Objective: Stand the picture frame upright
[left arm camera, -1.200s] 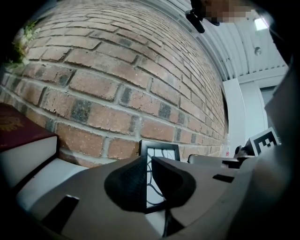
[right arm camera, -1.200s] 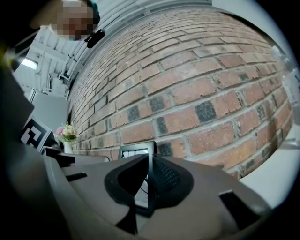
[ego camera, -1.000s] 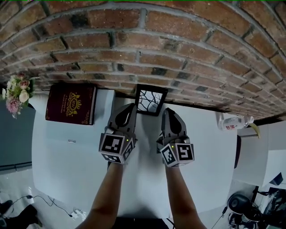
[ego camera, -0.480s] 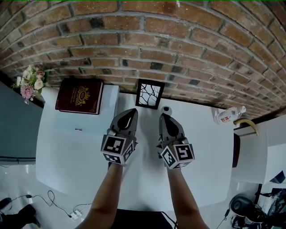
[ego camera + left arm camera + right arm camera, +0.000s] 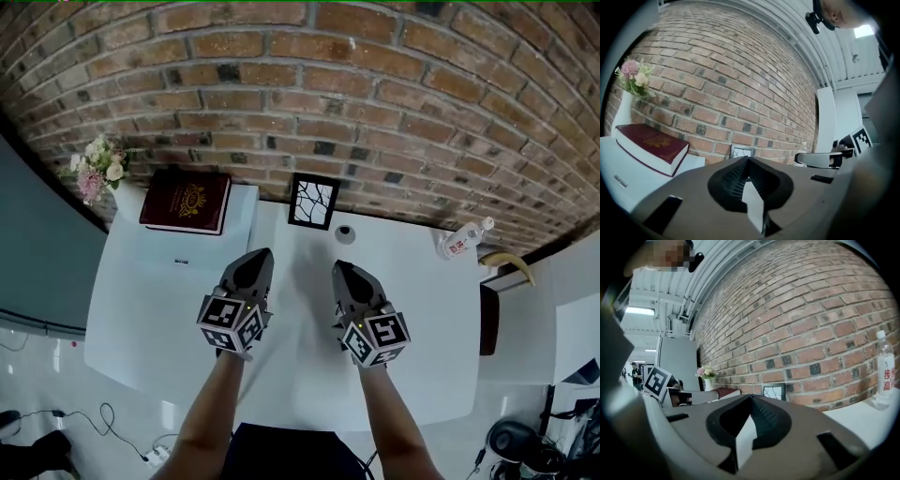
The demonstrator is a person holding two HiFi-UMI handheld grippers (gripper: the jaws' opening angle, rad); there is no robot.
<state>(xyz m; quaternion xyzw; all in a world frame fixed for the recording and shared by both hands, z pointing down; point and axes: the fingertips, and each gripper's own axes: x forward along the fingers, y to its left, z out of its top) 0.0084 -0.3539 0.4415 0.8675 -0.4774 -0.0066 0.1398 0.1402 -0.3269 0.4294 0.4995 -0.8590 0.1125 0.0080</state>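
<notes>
Since a second ago:
- See left gripper (image 5: 256, 256) and right gripper (image 5: 341, 270) drawn back toward the person, now well apart from the picture frame (image 5: 313, 202); earlier, close on either side of it.
- Find a small round dark-topped thing (image 5: 345, 233) now in plain view just right of the frame's foot.
- Note no change in the frame itself.

Jaws:
- Read both pairs as clenched tight, tips meeting, nothing between them in either gripper view.

Frame:
- Find it at the back edge of the white tabletop (image 5: 422, 309), upright against the brick wall (image 5: 375, 94).
- Note long axis vertical, back to the wall, black-and-white face turned toward the person.
- See it straight ahead past both sets of jaws (image 5: 742, 151) (image 5: 774, 391).

Room:
- Note bare tabletop between grippers and frame.
- Place a maroon book (image 5: 187, 201) lying flat to the frame's left, near it but apart, with flowers (image 5: 97, 167) beyond at the left end.
- Place a clear bottle (image 5: 461, 241) well to the right, by the wall.
</notes>
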